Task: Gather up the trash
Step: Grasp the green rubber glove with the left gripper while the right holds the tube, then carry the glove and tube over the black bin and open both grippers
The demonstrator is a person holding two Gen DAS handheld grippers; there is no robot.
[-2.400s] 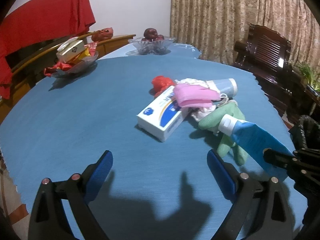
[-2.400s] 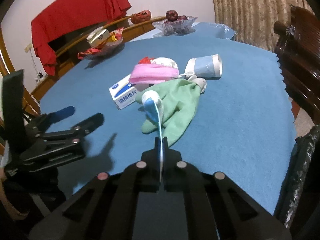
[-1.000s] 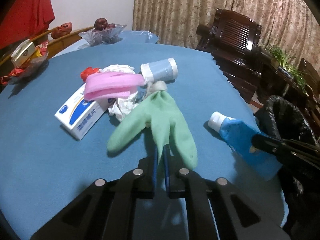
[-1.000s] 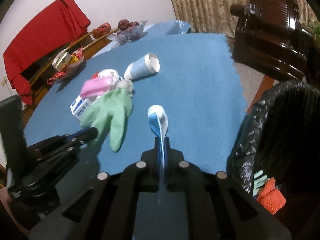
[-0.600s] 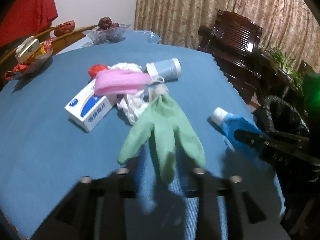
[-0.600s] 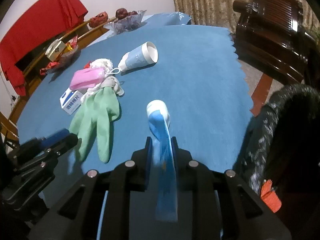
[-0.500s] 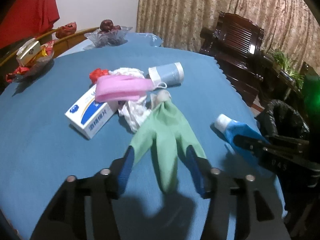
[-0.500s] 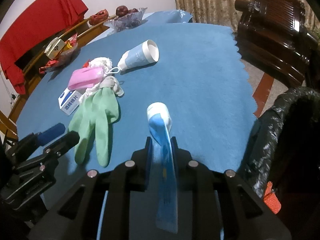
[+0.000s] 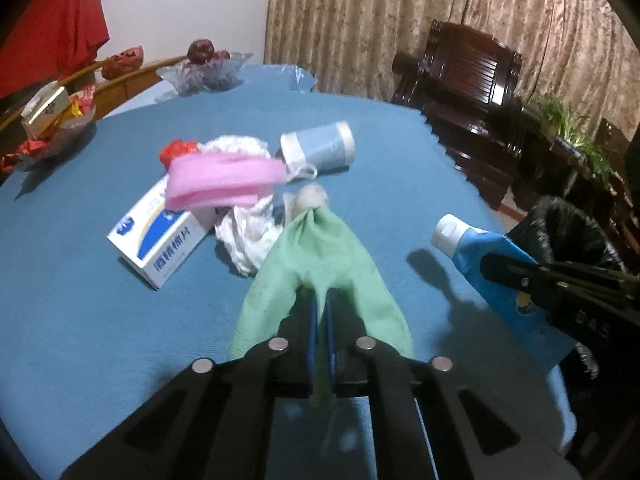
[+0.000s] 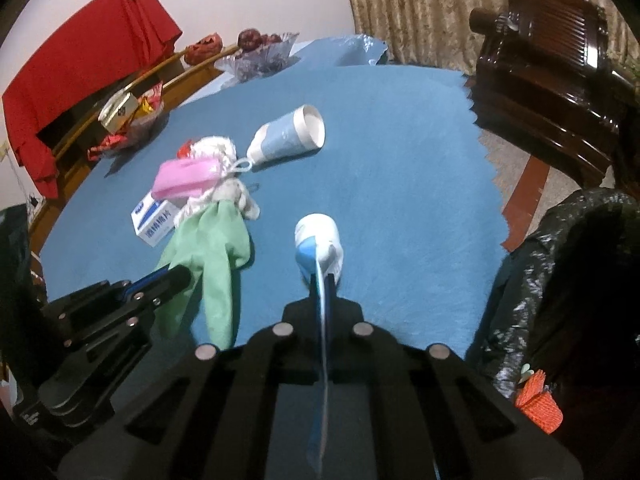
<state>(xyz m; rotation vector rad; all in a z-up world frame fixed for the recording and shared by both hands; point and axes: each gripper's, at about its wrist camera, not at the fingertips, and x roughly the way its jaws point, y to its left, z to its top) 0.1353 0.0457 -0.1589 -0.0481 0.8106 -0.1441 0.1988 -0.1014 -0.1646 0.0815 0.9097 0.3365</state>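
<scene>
With 2 pieces in hand, the left gripper [image 9: 320,322] clamping the green glove [image 9: 320,256] at lower centre and the right gripper [image 10: 323,292] pinching the blue tube [image 10: 318,246], the black bin bag [image 10: 560,264] at right already holds scraps, while box [image 9: 160,240], pink mask [image 9: 224,180], tissue [image 9: 252,236] and cup [image 9: 320,146] remain mid-frame.
</scene>
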